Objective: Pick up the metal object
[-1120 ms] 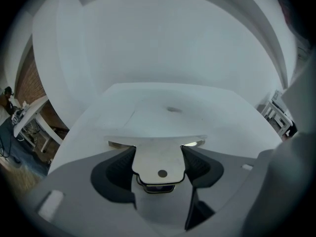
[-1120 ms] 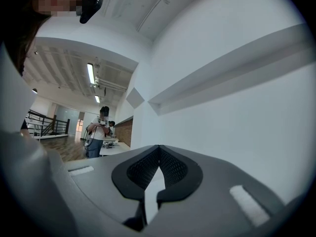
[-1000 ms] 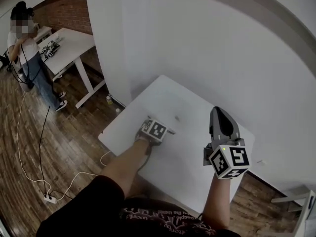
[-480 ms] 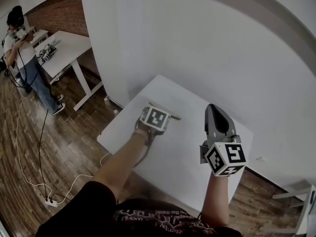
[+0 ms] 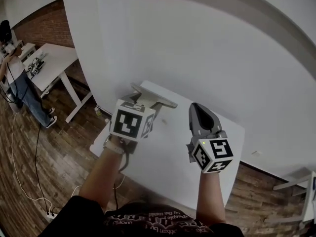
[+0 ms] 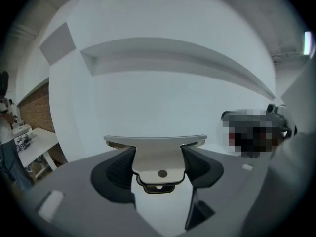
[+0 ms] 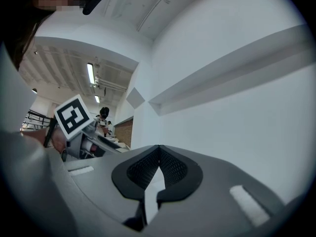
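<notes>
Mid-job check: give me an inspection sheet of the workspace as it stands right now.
Surface: white table, bare top.
Job's things: metal object, a T-shaped bracket, held above the table.
Clutter: nothing seen.
Grippers: left tongs clamped on the bracket's stem; right tongs closed, empty, above the table.
Cables: power strip with leads on the wooden floor, left of the table.
Surroundings: white wall behind; second table, a person and brick wall at far left.
</notes>
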